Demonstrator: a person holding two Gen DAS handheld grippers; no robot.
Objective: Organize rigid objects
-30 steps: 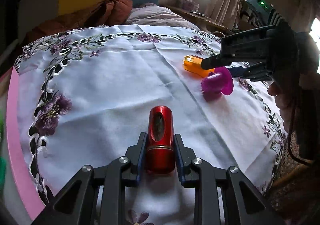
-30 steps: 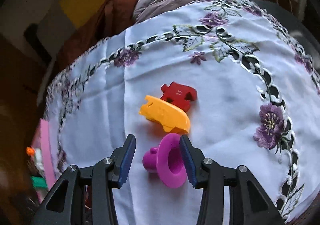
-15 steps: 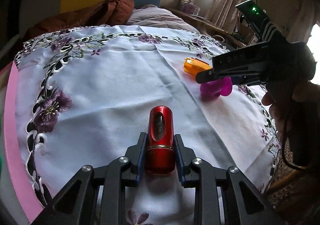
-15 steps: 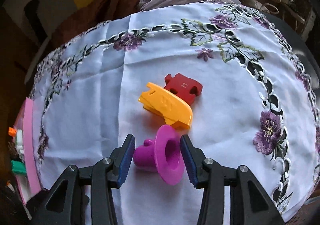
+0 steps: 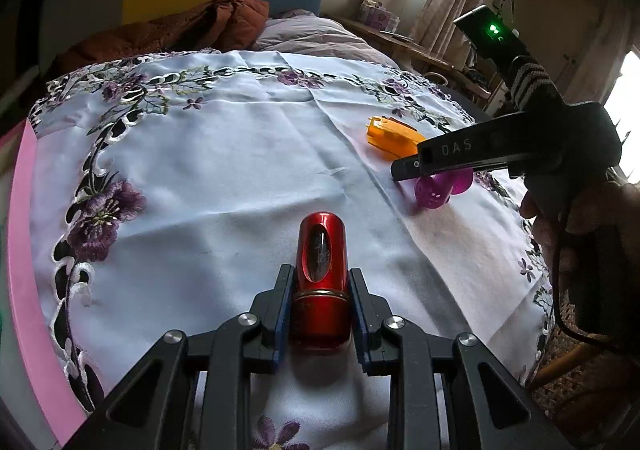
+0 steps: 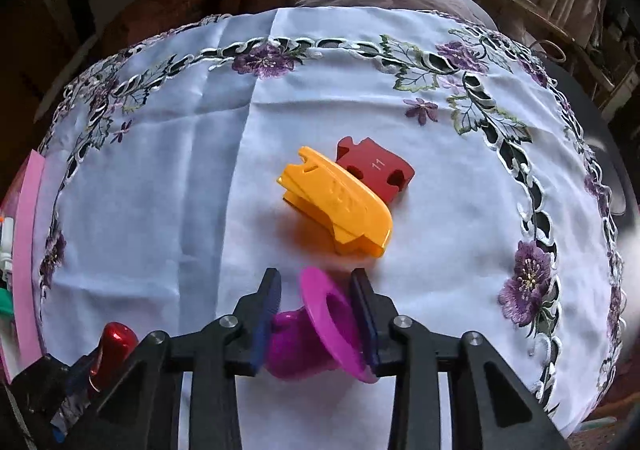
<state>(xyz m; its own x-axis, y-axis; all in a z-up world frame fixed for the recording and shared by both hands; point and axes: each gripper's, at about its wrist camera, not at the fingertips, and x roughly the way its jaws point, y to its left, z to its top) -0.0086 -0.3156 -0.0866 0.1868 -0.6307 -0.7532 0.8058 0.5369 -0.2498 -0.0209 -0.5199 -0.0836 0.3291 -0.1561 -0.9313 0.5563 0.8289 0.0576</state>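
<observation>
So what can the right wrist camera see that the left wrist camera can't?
Only the right wrist view shows the dark red puzzle-shaped piece marked 11, behind the orange clip.

Only the left wrist view shows the window, the green light, and the hand holding the right gripper.

Both show the orange clip, the purple flanged piece between the right gripper's closing jaws, the red cylinder clamped in the left gripper, and the flowered tablecloth.

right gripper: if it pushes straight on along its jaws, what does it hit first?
The right gripper, jaws closing around the purple flanged piece, points steeply down, so probably the tablecloth just ahead; beyond that lies the orange piece. Depth is unclear.
</observation>
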